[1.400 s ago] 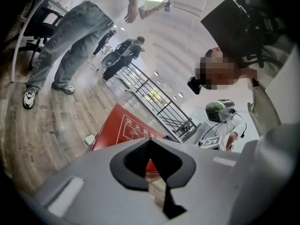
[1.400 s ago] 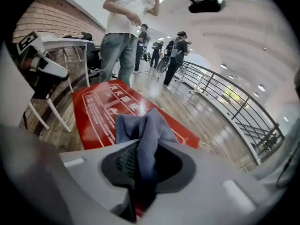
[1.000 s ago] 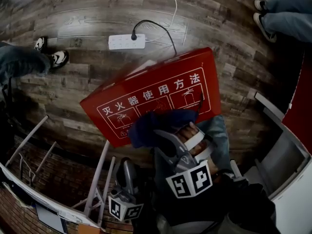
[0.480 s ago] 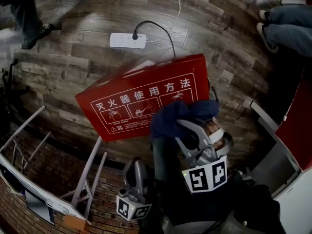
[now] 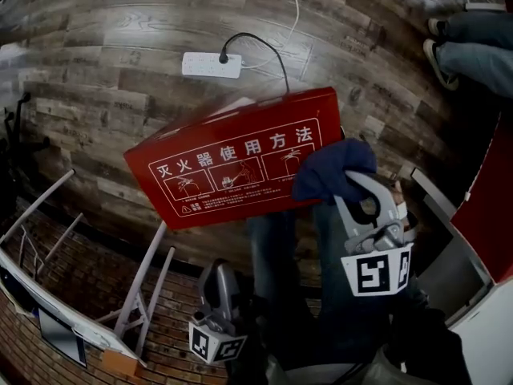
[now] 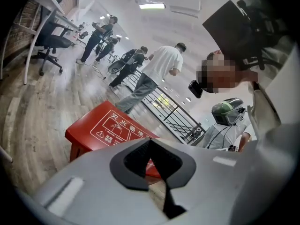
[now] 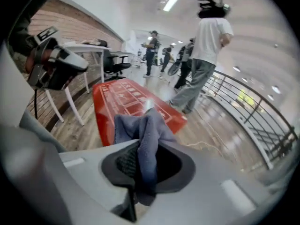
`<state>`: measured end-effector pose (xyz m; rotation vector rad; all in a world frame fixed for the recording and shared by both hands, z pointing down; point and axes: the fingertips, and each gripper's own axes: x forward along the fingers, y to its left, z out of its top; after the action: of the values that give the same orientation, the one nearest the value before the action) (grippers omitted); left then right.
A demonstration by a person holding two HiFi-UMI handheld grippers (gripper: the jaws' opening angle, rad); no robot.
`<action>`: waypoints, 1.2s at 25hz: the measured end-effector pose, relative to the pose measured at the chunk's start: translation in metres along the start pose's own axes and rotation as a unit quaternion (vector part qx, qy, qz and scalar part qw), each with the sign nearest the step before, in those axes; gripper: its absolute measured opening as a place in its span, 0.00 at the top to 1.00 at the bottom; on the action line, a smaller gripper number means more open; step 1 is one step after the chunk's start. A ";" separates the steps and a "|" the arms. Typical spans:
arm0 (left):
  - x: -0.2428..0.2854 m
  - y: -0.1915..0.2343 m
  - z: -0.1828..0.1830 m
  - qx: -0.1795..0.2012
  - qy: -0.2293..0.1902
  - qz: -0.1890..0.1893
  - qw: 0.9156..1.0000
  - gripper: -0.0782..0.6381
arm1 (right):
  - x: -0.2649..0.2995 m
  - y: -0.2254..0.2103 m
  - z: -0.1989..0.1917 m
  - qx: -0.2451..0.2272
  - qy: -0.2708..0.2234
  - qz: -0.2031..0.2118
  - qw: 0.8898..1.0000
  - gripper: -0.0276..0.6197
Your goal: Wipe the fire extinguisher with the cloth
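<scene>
Looks steeply down from the head onto a red box (image 5: 240,167). From the left gripper (image 5: 213,269) and right gripper (image 5: 354,188), looks low along the jaws at that same box.

Floor (image 5: 120,70): dark wood-look planks, with glare near the top of the head view. I log 1 red box (image 5: 232,167) standing on it at centre, set at a slant across the view, white printing on its upper face. Just beyond the box lies a white power strip (image 5: 211,64). 1 black cable (image 5: 264,42) is plugged into it and arcs toward the box. 1 white cable (image 5: 295,10) runs off to the top edge. 2 shoes (image 5: 437,50) rest at upper right. White table legs (image 5: 144,283) stand at lower left.
</scene>
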<state>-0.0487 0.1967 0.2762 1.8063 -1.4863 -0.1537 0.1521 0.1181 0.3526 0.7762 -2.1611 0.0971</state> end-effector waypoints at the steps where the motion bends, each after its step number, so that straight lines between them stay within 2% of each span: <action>1: 0.000 0.000 0.001 0.000 0.000 -0.001 1.000 0.89 | -0.002 -0.014 -0.008 0.047 -0.009 -0.001 0.999 0.86; 2: 0.001 0.000 0.001 0.000 0.001 -0.002 1.000 0.89 | -0.003 -0.022 -0.016 0.111 -0.015 0.010 0.994 0.86; 4: 0.004 -0.002 0.001 0.000 0.005 -0.007 1.000 0.89 | -0.001 -0.029 -0.037 0.239 -0.026 0.057 0.969 0.86; 5: 0.006 -0.004 0.000 0.001 0.007 -0.010 1.000 0.89 | 0.002 -0.031 -0.048 0.277 -0.034 0.087 0.956 0.86; 7: 0.010 -0.009 -0.002 0.004 0.013 -0.017 1.000 0.89 | 0.012 -0.032 -0.070 0.321 -0.051 0.149 0.934 0.86; 9: 0.014 -0.014 -0.006 0.008 0.021 -0.020 1.000 0.89 | 0.025 -0.023 -0.087 0.370 -0.064 0.206 0.904 0.86; 11: 0.017 -0.018 -0.011 0.008 0.028 -0.017 0.999 0.89 | 0.043 -0.013 -0.093 0.407 -0.081 0.245 0.876 0.86; 12: 0.020 -0.021 -0.013 0.008 0.032 -0.015 0.999 0.89 | 0.054 -0.009 -0.094 0.415 -0.083 0.257 0.869 0.86; 17: 0.036 -0.032 -0.015 0.017 0.039 -0.007 0.999 0.89 | 0.114 -0.032 -0.106 0.451 -0.091 0.247 0.853 0.87; 19: 0.040 -0.033 -0.017 0.019 0.037 0.001 0.999 0.89 | 0.140 -0.040 -0.120 0.455 -0.079 0.231 0.856 0.87; 21: 0.045 -0.034 -0.023 0.016 0.037 0.014 0.999 0.89 | 0.168 -0.032 -0.147 0.451 -0.031 0.212 0.866 0.87; 22: 0.050 -0.036 -0.026 0.016 0.039 0.016 0.999 0.89 | 0.180 -0.021 -0.162 0.461 -0.003 0.207 0.863 0.87; 23: 0.056 -0.039 -0.029 0.017 0.041 0.013 0.999 0.89 | 0.188 -0.011 -0.175 0.486 0.014 0.208 0.849 0.87; 24: 0.062 -0.044 -0.032 0.016 0.044 0.011 0.999 0.89 | 0.189 -0.003 -0.182 0.515 0.020 0.215 0.830 0.87; 25: 0.067 -0.049 -0.035 0.011 0.044 0.010 0.999 0.89 | 0.184 0.002 -0.184 0.530 0.017 0.225 0.817 0.87; 26: 0.072 -0.056 -0.036 0.005 0.042 0.006 0.999 0.89 | 0.176 0.004 -0.180 0.521 0.009 0.236 0.820 0.87; 28: 0.081 -0.067 -0.038 -0.004 0.037 -0.007 0.999 0.89 | 0.159 -0.003 -0.158 0.455 -0.019 0.249 0.855 0.87; 29: 0.084 -0.070 -0.039 -0.006 0.035 -0.011 0.999 0.89 | 0.153 -0.015 -0.142 0.426 -0.043 0.249 0.869 0.87; 30: 0.087 -0.073 -0.040 -0.008 0.034 -0.015 0.999 0.89 | 0.149 -0.030 -0.127 0.409 -0.071 0.244 0.877 0.87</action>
<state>0.0569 0.1408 0.2908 1.8042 -1.4089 -0.1175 0.1840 0.0599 0.5394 0.6586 -2.3984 1.3196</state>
